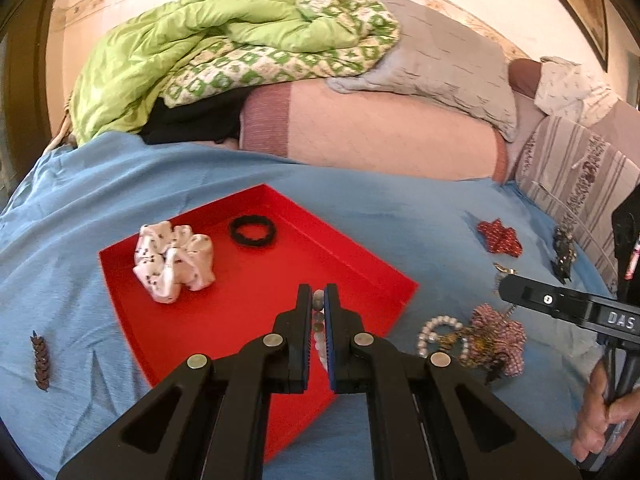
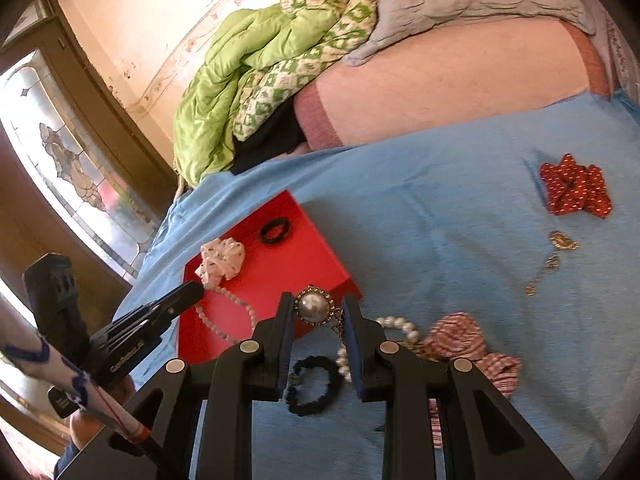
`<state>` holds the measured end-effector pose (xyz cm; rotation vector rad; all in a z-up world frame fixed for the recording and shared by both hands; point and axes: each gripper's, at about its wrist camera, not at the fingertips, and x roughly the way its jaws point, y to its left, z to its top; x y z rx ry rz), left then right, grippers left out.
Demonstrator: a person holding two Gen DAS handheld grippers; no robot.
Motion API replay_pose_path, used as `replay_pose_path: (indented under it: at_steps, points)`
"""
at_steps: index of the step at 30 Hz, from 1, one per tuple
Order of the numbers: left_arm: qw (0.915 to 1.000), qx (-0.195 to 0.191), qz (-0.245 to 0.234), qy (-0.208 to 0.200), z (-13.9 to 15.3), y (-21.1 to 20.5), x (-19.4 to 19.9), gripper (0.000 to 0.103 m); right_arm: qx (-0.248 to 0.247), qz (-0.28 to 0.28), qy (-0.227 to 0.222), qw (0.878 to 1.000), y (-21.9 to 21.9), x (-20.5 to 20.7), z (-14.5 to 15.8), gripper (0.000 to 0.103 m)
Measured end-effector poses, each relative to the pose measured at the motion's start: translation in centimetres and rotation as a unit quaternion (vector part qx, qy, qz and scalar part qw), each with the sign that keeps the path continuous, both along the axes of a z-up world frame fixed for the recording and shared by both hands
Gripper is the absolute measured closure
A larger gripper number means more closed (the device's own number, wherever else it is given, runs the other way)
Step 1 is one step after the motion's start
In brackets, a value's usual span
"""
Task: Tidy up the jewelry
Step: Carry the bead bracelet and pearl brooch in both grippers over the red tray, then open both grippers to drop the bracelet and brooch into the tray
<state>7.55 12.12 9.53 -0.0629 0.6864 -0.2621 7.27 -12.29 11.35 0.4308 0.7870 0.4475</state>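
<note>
Right tool (image 2: 316, 312) with its two fingers parted around a round pearl brooch (image 2: 314, 307), contact not discernible. Below it, a black hair tie (image 2: 314, 386) and a white pearl bracelet (image 2: 400, 326) on the blue bed sheet (image 2: 440, 220). Red tray (image 2: 276, 264) holds a white scrunchie (image 2: 222, 260), a black elastic (image 2: 274, 230) and a bead strand (image 2: 232, 312) pinched in the left tool (image 2: 192, 290).

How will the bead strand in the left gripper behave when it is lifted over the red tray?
The bead strand probably hangs floppy: it curves loosely from the left gripper down to the red tray. Its round beads look smooth, so it may slip. It seems light.
</note>
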Motion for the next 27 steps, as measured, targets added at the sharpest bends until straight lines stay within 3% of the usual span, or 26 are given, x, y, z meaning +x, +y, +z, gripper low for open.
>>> replay_pose_path:
  at_steps: [8, 17, 27]
  points:
    - [0.9988, -0.027, 0.038, 0.015, -0.6, 3.2, 2.7, 0.097, -0.003, 0.028, 0.009, 1.0, 3.9, 2.2, 0.7, 0.077]
    - [0.9972, -0.042, 0.053, 0.031, -1.4, 4.5, 5.3, 0.098, -0.031, 0.062, 0.039, 0.997, 9.5, 8.7, 1.2, 0.077]
    - [0.9951, -0.051, 0.063, 0.057, -2.8, 4.9, 7.3, 0.098, -0.062, 0.066, 0.093, 0.992, 13.2, 15.2, -1.0, 0.077]
